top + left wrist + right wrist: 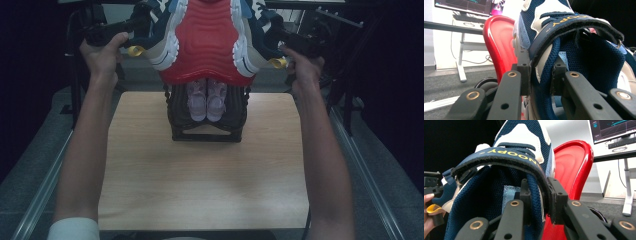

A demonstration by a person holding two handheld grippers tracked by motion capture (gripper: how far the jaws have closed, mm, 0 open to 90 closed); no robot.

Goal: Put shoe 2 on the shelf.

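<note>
Large navy mesh sneaker with white panels and ribbed red sole (207, 42) held up at top centre of the high view, sole facing the camera, well above the light wooden table (200, 175). Left gripper (131, 31) at upper left of that frame, right gripper (281, 44) at upper right, one on each side of the shoe. Yellow tab (135, 50) just beside the left hand (102, 55); a second at the right hand (304, 67).

Left gripper view: jaws clamped on the shoe's collar wall near frame centre, one pad outside, one inside the opening; navy strap with yellow lettering (574, 21) arching above.

Right gripper view: jaws likewise closed on the collar and strap edge, lower centre; red sole at right.

Below the shoe, centre of the high view: black wire rack (207, 120) on the table, holding a pair of small pale pink shoes (206, 99), possibly sandals; detail too blurred.
</note>
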